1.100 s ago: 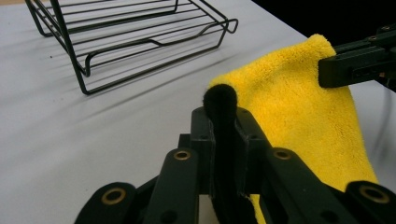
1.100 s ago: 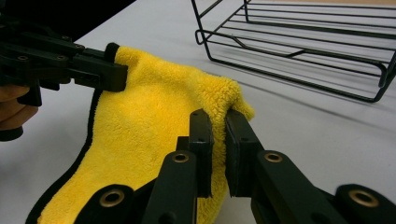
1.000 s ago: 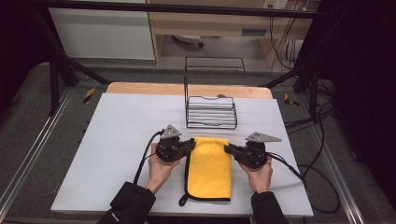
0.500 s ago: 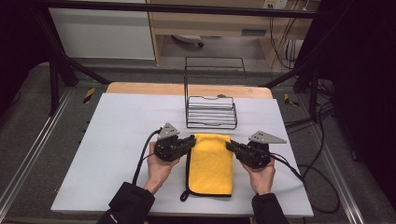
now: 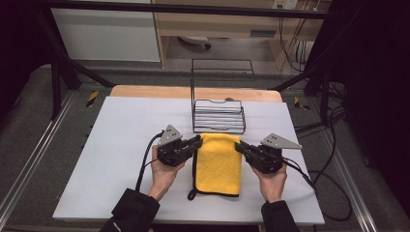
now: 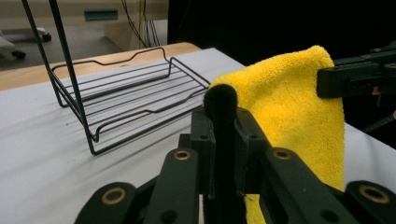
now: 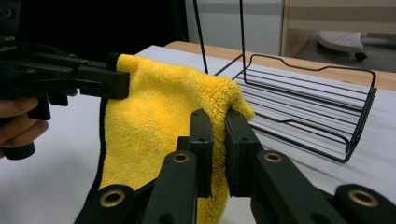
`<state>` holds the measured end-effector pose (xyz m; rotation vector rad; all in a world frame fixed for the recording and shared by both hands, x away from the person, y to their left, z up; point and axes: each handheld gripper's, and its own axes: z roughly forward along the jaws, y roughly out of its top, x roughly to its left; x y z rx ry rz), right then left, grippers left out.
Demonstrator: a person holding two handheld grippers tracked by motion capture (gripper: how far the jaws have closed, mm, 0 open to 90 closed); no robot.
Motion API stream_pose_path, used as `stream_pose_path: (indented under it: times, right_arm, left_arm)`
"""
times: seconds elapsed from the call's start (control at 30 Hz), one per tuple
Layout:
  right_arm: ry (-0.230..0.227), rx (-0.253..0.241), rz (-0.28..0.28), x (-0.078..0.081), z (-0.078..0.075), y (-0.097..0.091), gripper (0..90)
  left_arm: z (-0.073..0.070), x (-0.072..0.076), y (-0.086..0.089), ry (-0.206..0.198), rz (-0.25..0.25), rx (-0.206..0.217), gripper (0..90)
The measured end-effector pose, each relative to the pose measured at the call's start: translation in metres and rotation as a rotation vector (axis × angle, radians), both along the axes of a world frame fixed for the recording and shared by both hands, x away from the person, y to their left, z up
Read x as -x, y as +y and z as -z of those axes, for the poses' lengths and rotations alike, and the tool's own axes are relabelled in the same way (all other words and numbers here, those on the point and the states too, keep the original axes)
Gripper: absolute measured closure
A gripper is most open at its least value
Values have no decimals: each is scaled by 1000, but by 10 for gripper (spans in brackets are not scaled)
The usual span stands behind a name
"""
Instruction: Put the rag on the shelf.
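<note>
On the white table (image 5: 111, 159), yellow towel (image 5: 220, 164) just before the wire rack (image 5: 218, 116), left gripper (image 5: 196, 143) and right gripper (image 5: 240, 146) each clamped tight on a far corner.

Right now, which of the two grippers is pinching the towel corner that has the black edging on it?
The left gripper. Its jaws clamp the yellow towel at the corner wrapped in black trim; the right gripper grips plain yellow pile on the opposite far corner.
</note>
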<state>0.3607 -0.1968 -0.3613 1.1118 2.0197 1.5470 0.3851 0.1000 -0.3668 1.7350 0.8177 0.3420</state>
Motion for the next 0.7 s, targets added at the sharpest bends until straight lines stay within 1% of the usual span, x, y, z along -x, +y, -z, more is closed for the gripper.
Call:
stream_pose_path:
  times: [0.27, 0.53, 0.57, 0.7]
  right_arm:
    - [-40, -10, 4, 3, -8, 0, 830]
    - [-92, -16, 16, 5, -19, 1, 830]
    - [-100, -15, 18, 5, -20, 2, 830]
    - [-117, -19, 20, 5, -23, 2, 830]
  left_arm:
    - [-5, 2, 1, -32, -4, 27, 797]
    - [-14, 4, 3, -76, -8, 58, 797]
    - [-14, 4, 3, -77, -9, 62, 797]
    - [-18, 4, 4, -97, -13, 71, 797]
